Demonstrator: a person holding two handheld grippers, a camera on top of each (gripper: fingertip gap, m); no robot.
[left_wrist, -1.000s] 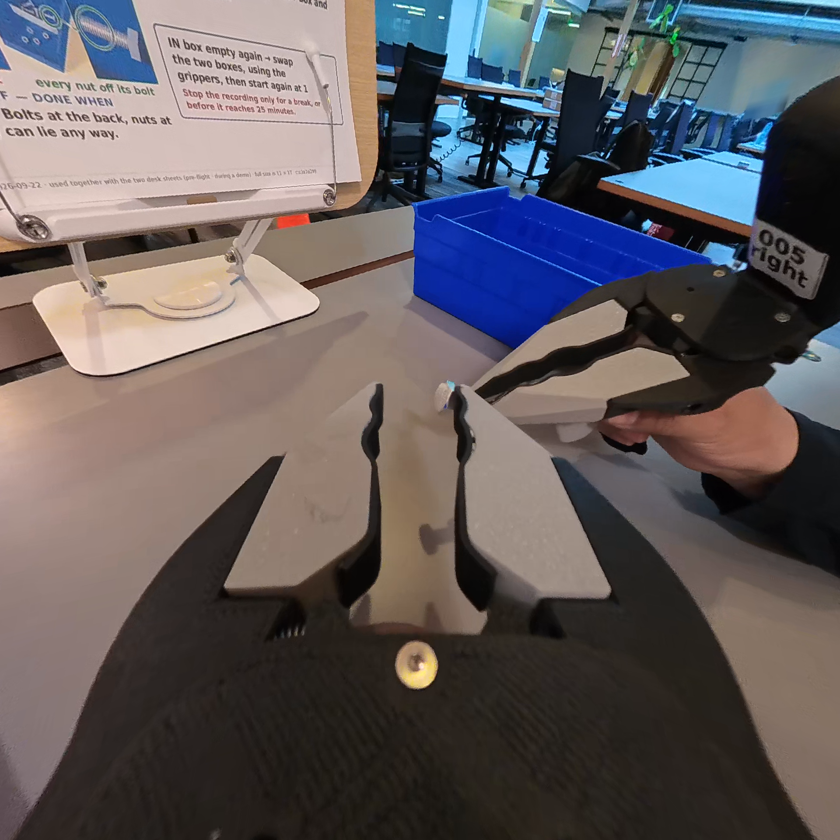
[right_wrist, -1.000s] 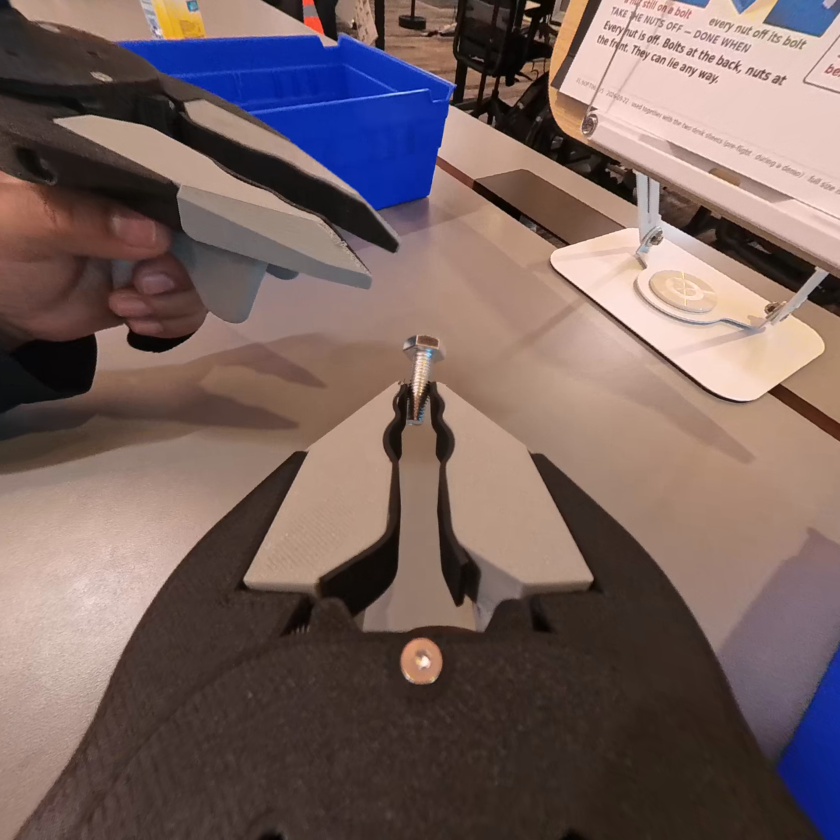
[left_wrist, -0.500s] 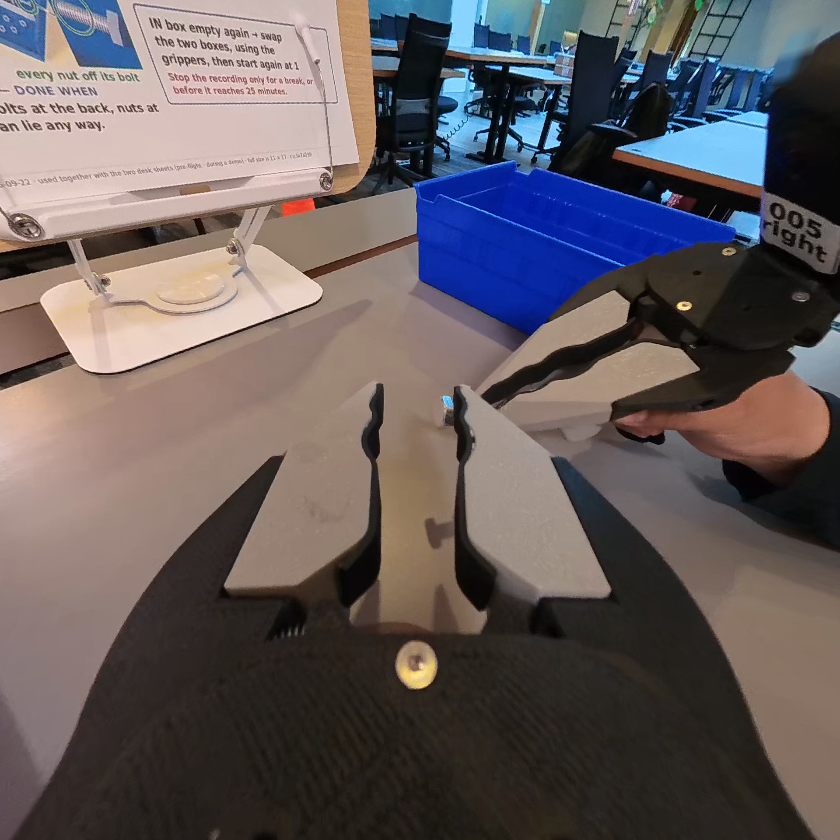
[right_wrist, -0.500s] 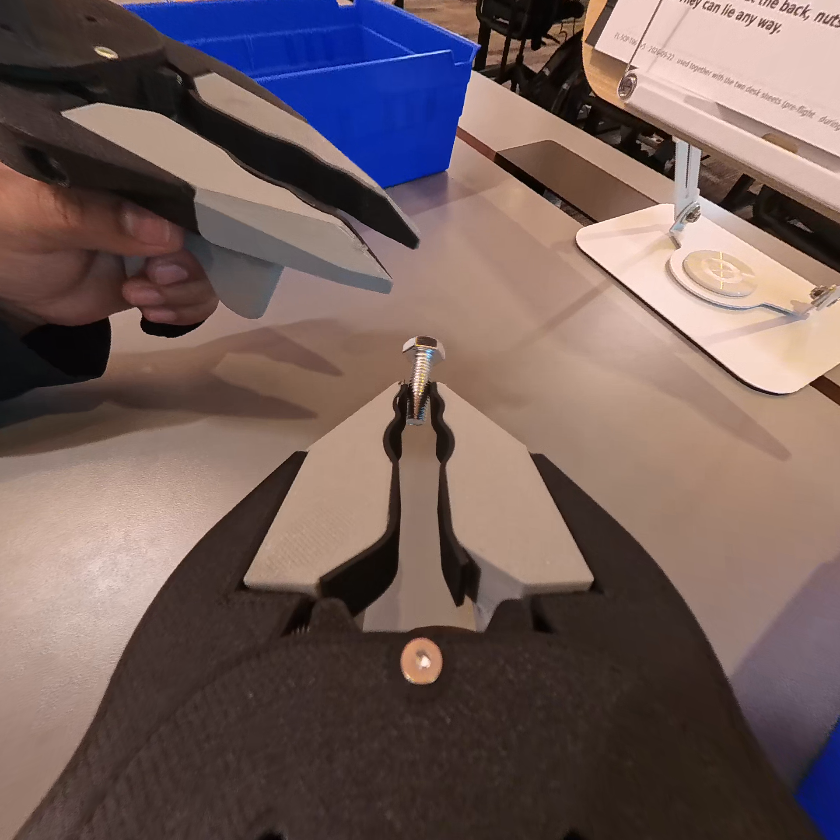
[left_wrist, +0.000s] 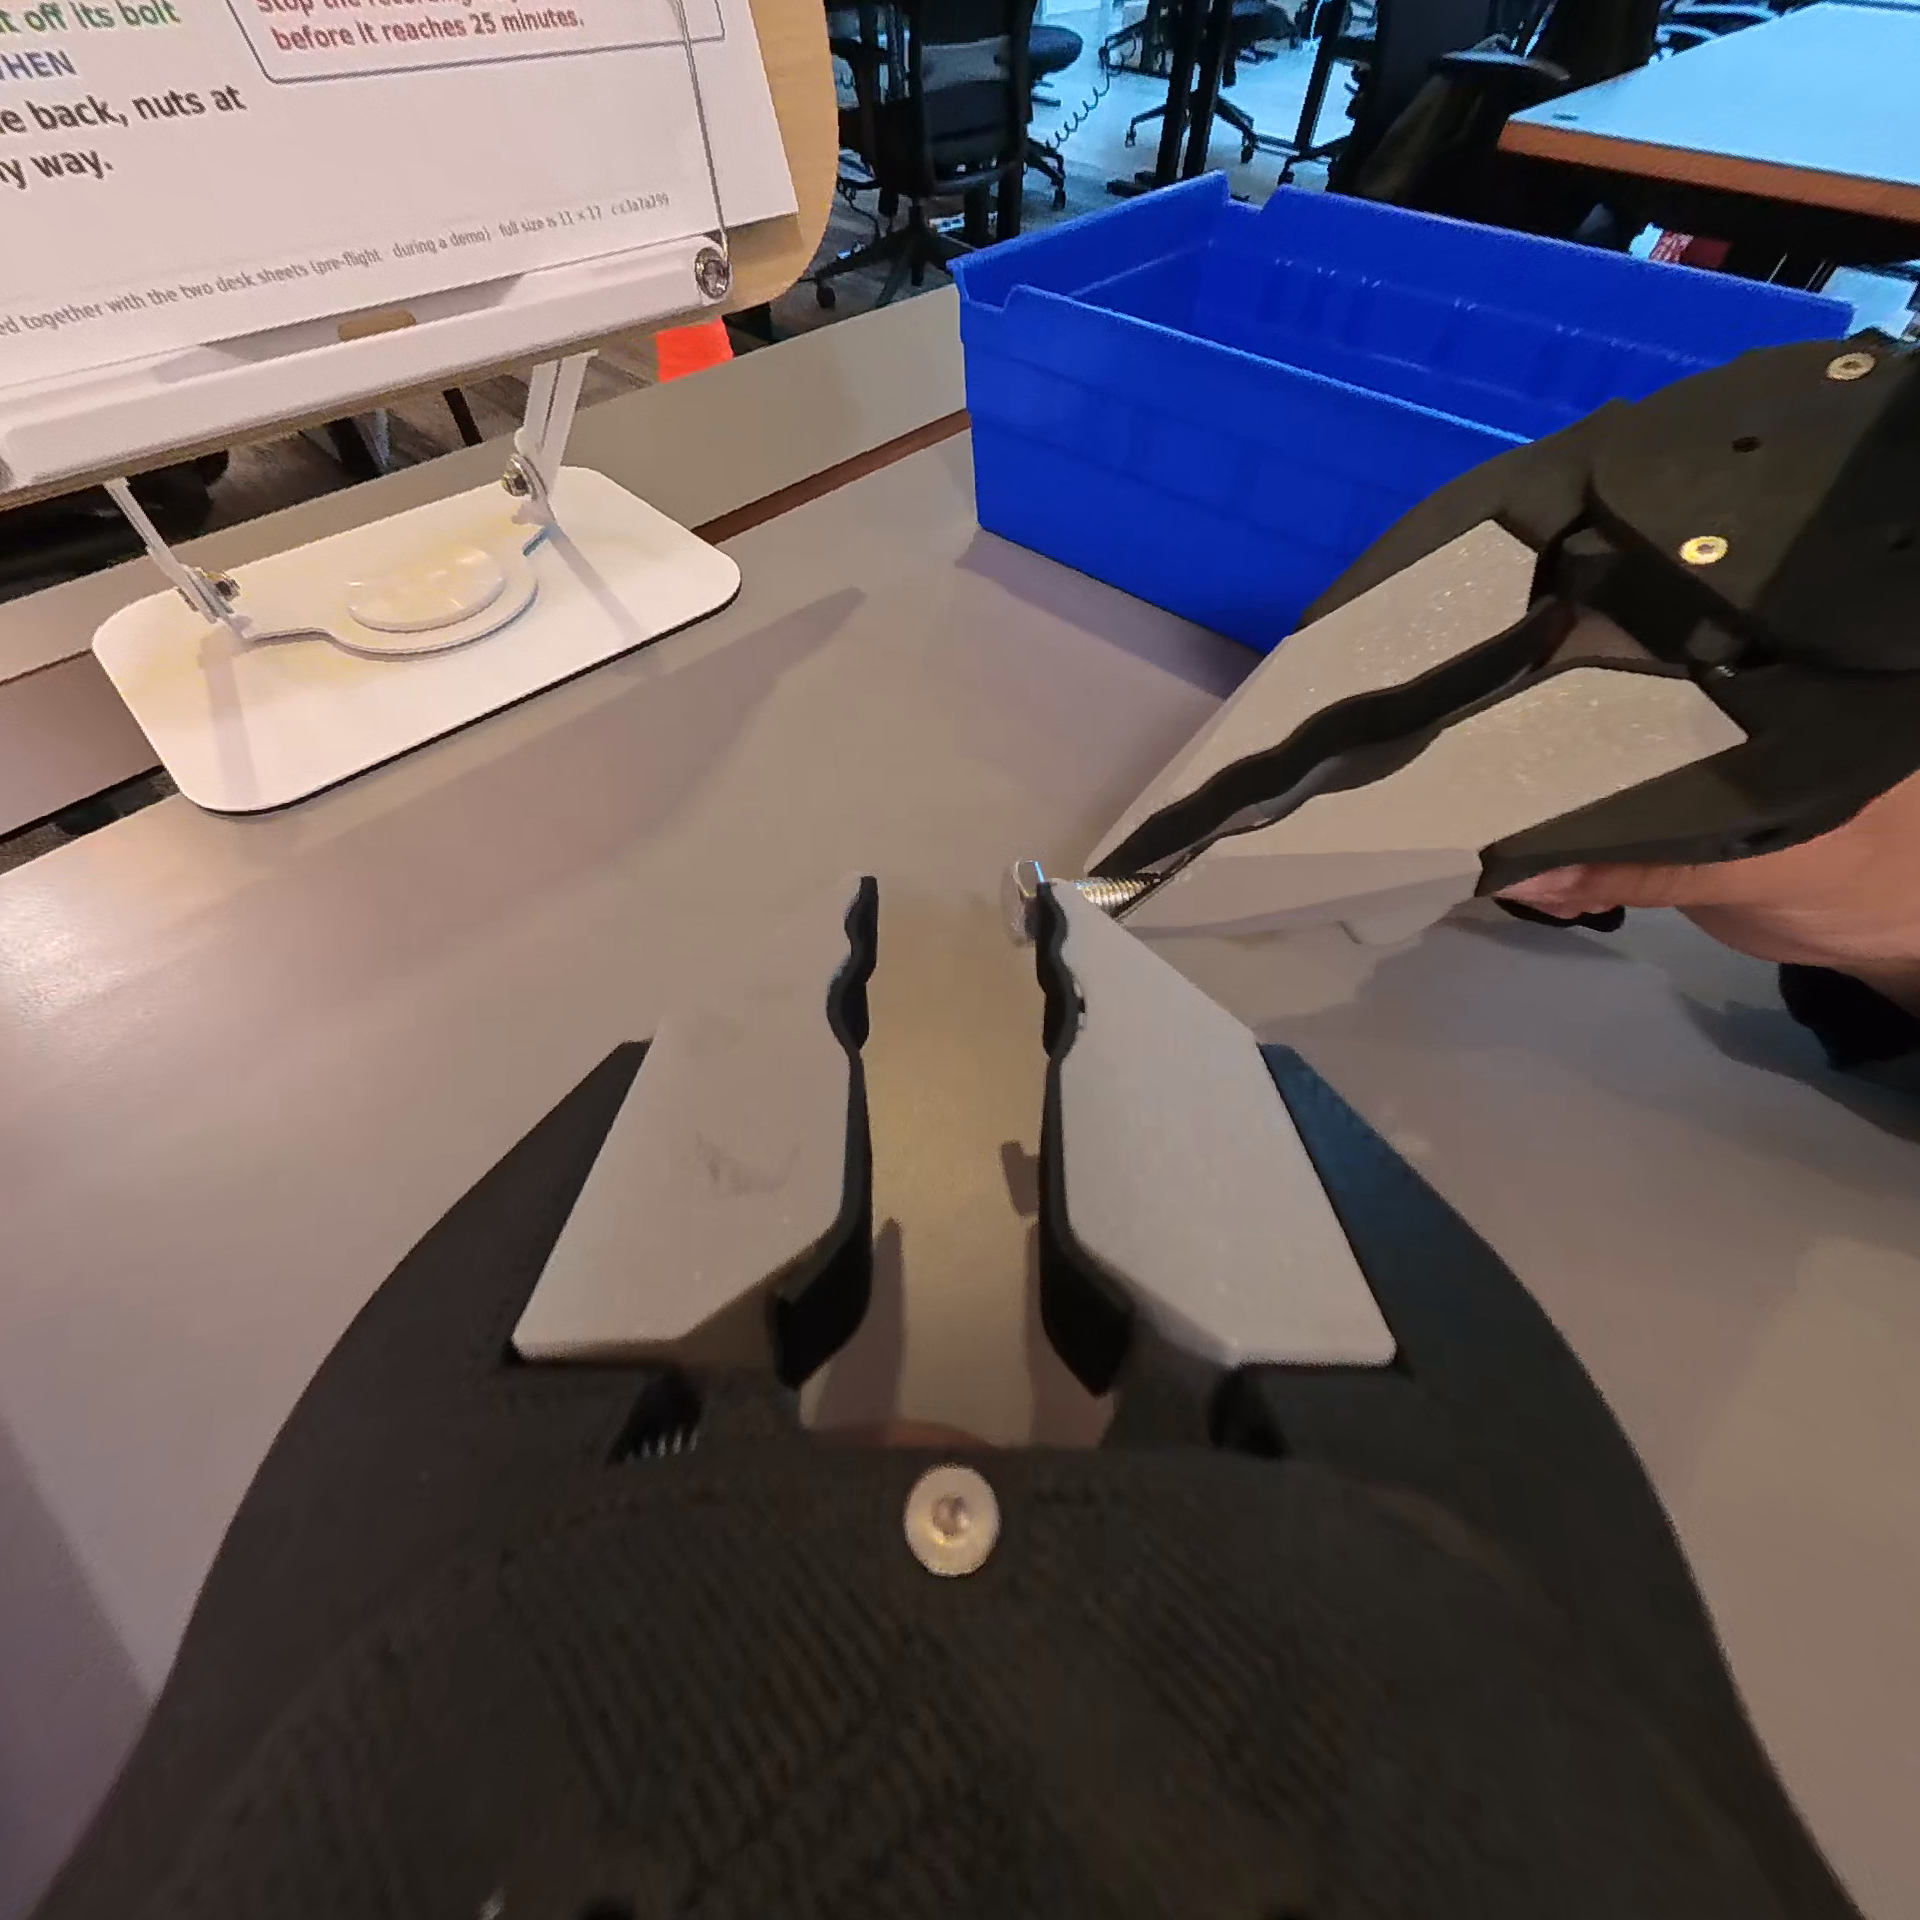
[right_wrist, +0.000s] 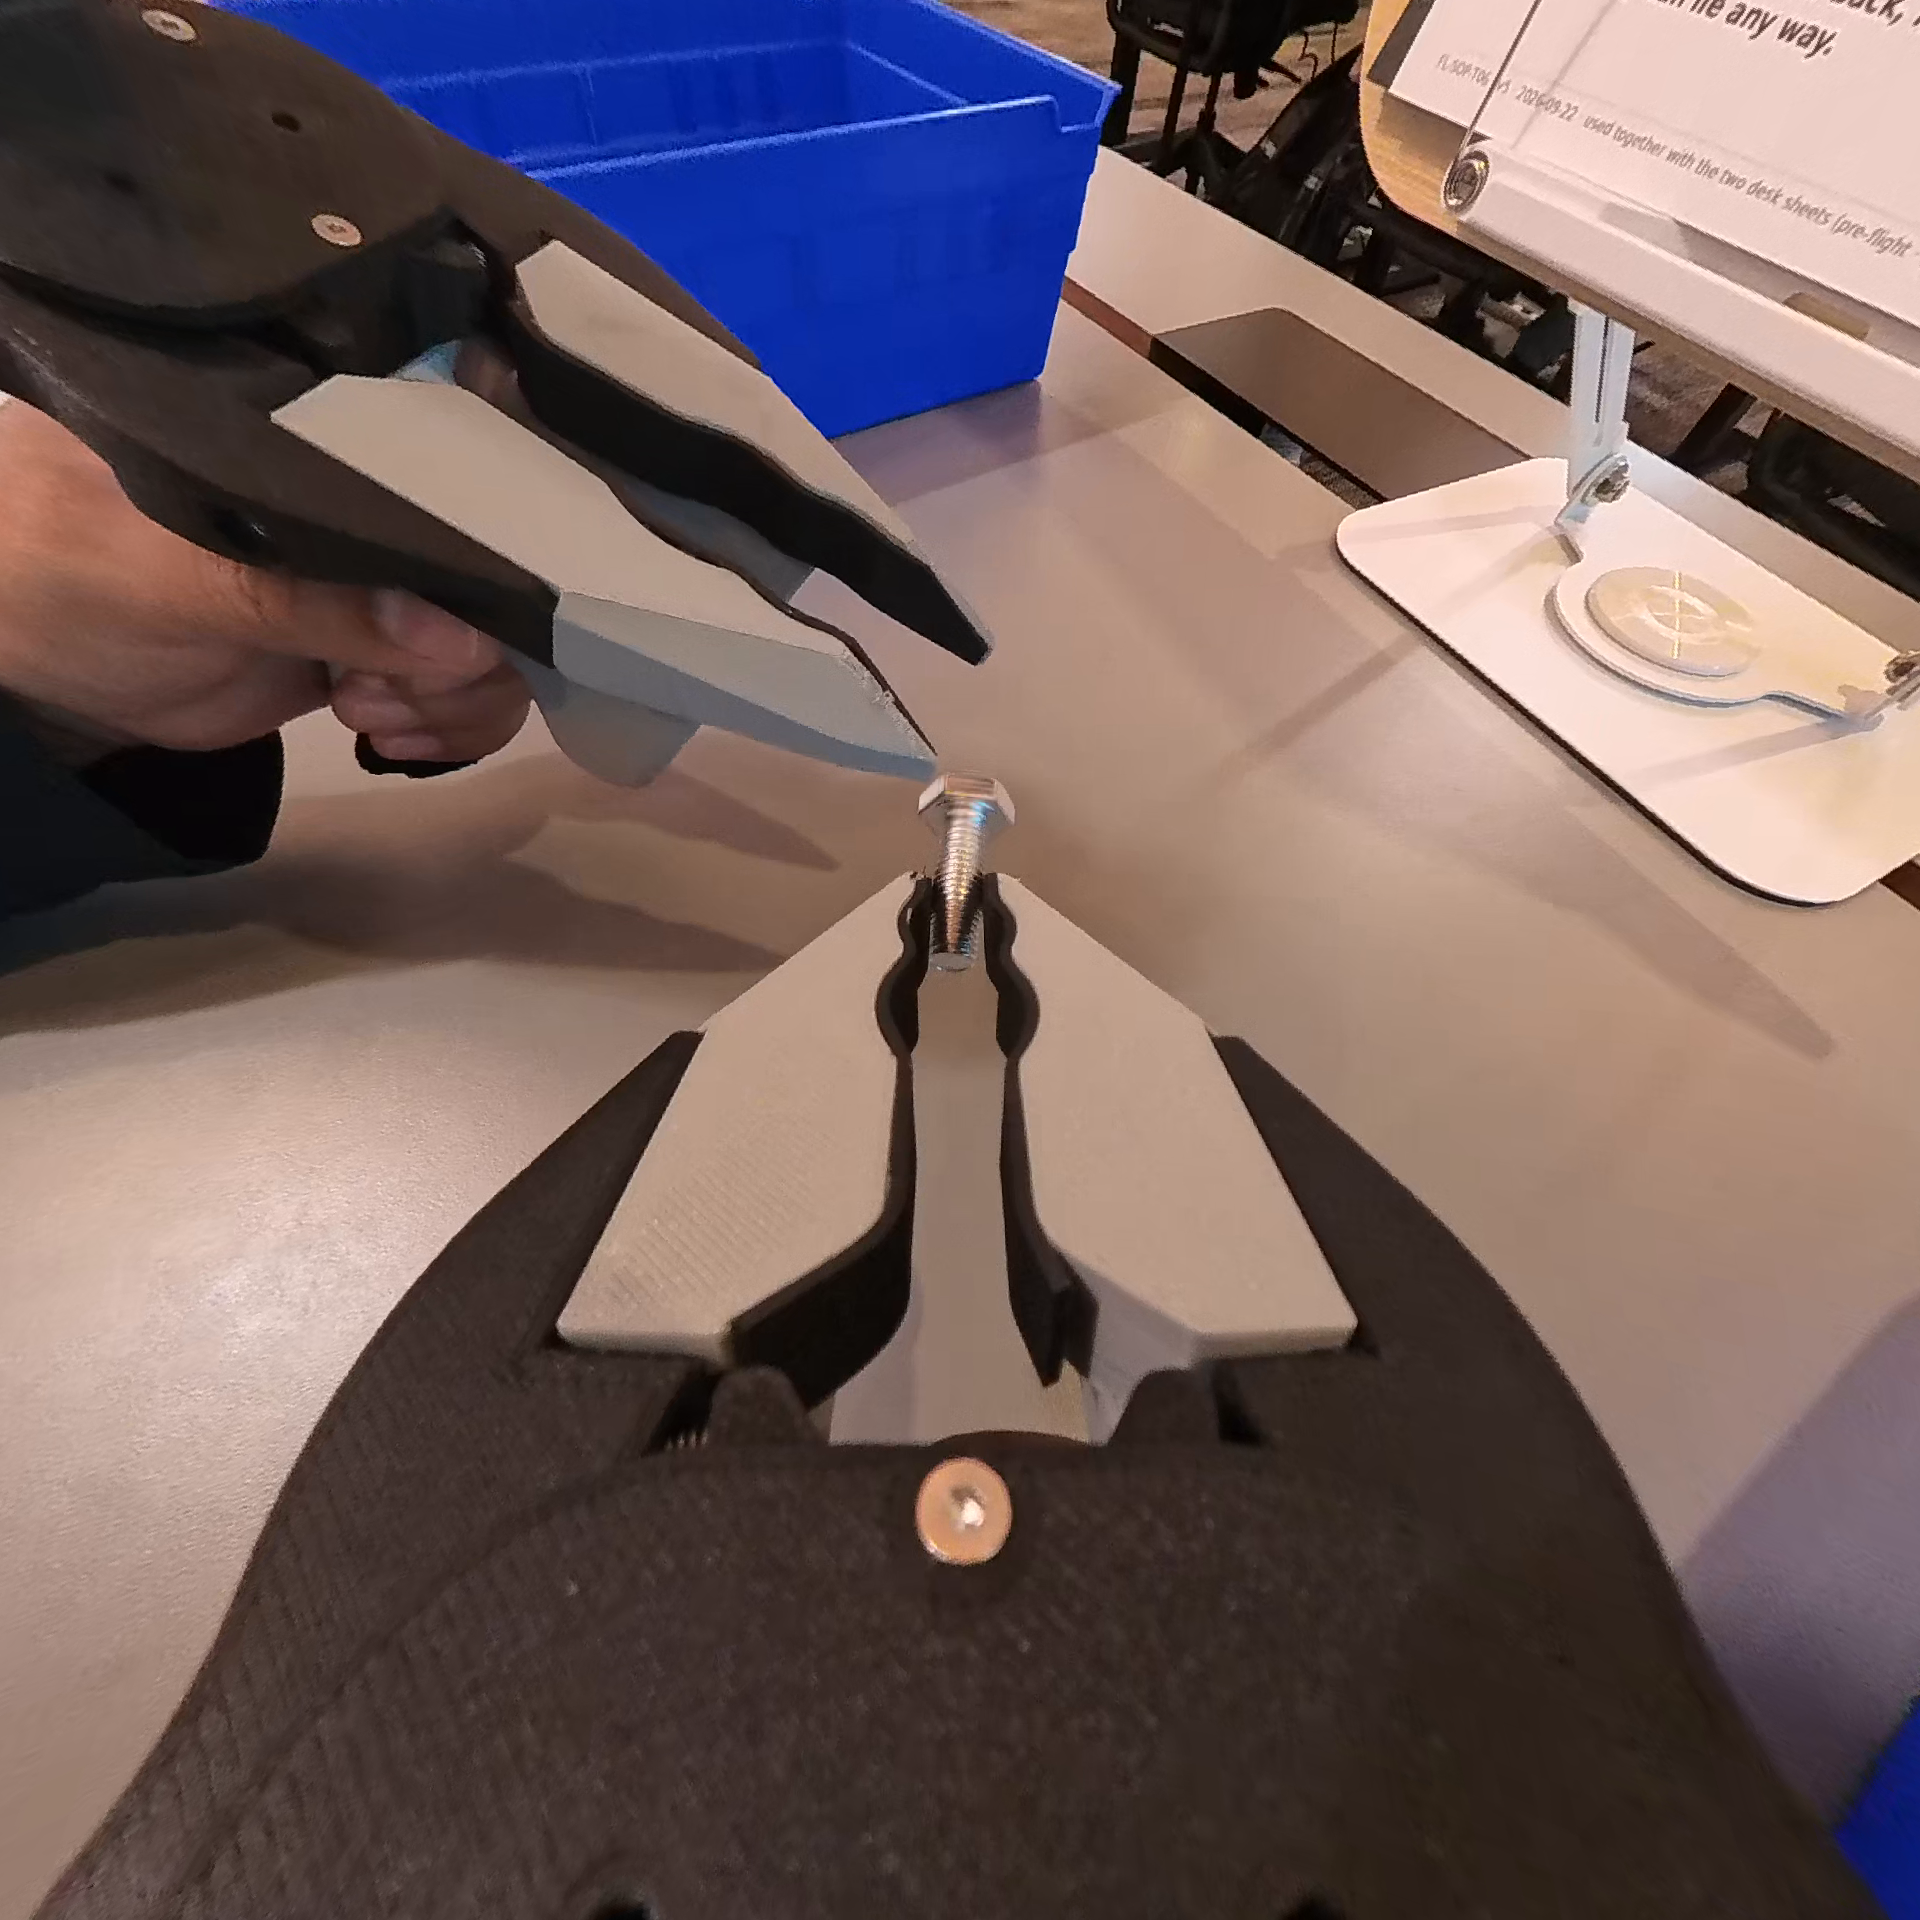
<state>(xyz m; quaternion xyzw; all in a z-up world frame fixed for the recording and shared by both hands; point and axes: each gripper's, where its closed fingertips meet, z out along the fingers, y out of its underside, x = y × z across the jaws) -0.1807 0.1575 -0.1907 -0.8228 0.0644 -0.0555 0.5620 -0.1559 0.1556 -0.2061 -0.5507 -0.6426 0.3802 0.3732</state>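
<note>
My right gripper (right_wrist: 954, 894) is shut on the threaded shank of a silver hex bolt (right_wrist: 954, 847), with the head pointing forward past the fingertips. My left gripper (left_wrist: 951, 914) is open and empty. In the left wrist view the bolt (left_wrist: 1091, 891) sticks out of the right gripper (left_wrist: 1117, 883), and its head sits just behind my right fingertip (left_wrist: 1049, 925). In the right wrist view the left gripper (right_wrist: 940, 707) comes in from the left, and its lower fingertip (right_wrist: 904, 753) is right at the bolt head.
A blue bin (left_wrist: 1299, 416) stands on the grey table (left_wrist: 520, 987) behind the right gripper; another blue bin (right_wrist: 790, 177) shows behind the left gripper. A white stand (left_wrist: 416, 623) bearing a printed sheet is at the back. Hands (right_wrist: 208, 644) hold both grippers. The tips of both grippers are at nearly the same place.
The two grippers have come closer together. The left gripper's tip now reaches the bolt head held by the right gripper. Both jaws kept their states.
</note>
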